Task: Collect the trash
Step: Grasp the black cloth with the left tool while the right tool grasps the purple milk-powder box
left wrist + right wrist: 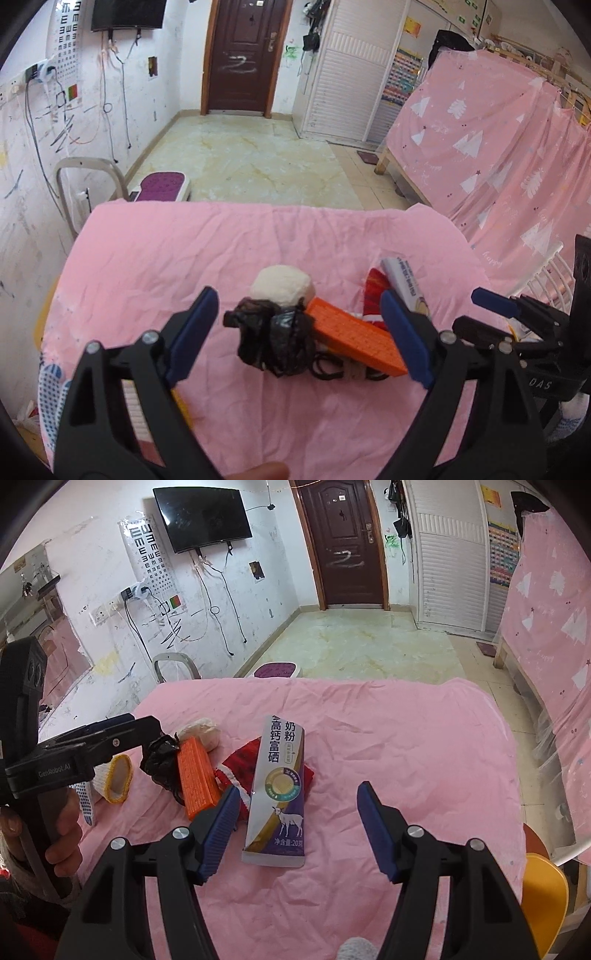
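The worktop (369, 738) is covered w/ a wrinkled pink cloth, and the trash lies in one loose group near its middle. In the left wrist view the left claw (299, 336) has its blue pads wide apart and holds nothing; betw. the pads, lower on the cloth, sits a crumpled black plastic bag (275, 339). A white paper ball (282, 286) is at abt. 12 o'clock from the bag and touches it, and an orange block (356, 341) lies at 3 o'clock from the bag, close against it, w/ a thin black cord under both. A red knitted piece (375, 291) is at abt. 1 o'clock from the block, partly under it. In the right wrist view the right claw (299, 827) is also apart and grips nothing; a milk powder sachet (277, 794), white and purple w/ a goat picture, lies flat on the cloth betw. its pads, nearer to the left pad, and it is not clear if that pad touches it. The sachet lies over the red knitted piece, and the orange block is at 9 o'clock from the sachet, near but apart. A small cup w/ yellow rim (116, 777) lies tipped on its side at 9 o'clock from the block, just below the left claw. A hand (55, 834) grips the left claw's handle at the left edge.
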